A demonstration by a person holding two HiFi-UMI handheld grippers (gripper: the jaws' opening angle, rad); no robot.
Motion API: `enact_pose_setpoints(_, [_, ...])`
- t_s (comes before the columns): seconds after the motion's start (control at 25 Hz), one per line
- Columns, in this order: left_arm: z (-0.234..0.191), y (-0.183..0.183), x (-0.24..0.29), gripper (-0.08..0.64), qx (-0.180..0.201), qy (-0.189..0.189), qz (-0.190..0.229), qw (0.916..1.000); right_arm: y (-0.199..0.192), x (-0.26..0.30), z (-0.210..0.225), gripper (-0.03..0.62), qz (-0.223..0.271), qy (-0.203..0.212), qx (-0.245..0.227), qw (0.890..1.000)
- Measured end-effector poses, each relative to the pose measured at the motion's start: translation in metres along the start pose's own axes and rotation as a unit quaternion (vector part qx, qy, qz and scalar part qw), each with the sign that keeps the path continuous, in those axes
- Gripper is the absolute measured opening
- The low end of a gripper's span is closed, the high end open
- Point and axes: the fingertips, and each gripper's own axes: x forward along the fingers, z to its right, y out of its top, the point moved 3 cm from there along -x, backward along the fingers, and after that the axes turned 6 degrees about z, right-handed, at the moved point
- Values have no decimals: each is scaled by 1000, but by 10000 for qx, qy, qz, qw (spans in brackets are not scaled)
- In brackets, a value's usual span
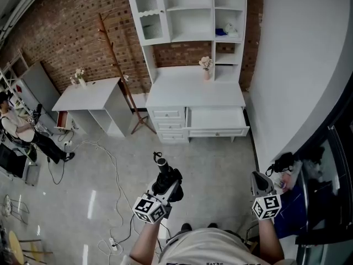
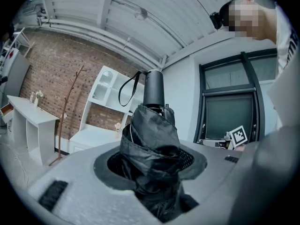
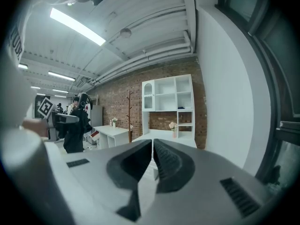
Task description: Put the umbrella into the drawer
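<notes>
Brick-walled room (image 1: 71, 32); umbrella (image 2: 151, 125) between left tongs (image 2: 152, 165)

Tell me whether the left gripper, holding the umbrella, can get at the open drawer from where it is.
Probably not yet: the left gripper, shut on the umbrella, is well short of the open drawer. The way looks free, with only bare floor between them, so walking closer should do.

Looks like a studio or lab mock-up: red brick wall (image 1: 71, 32), white hutch cabinet with drawers (image 1: 193, 93), loose white cables (image 1: 117, 173) across bare grey concrete floor (image 1: 215, 170).
</notes>
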Motion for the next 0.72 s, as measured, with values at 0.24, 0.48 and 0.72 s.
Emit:
enact_pose_setpoints(0.24, [1, 2, 2, 224, -2, 34, -18, 10000, 1, 1, 2, 34, -12, 40, 35, 10000])
enact_pose_setpoints(0.48, [7, -1, 8, 224, 5, 67, -35, 10000, -6, 3, 12, 34, -72, 60, 117, 9999])
enact_pose_setpoints(0.72, [21, -8, 17, 224, 43, 28, -63, 10000, -14, 5, 25, 35, -209, 164, 160, 9995])
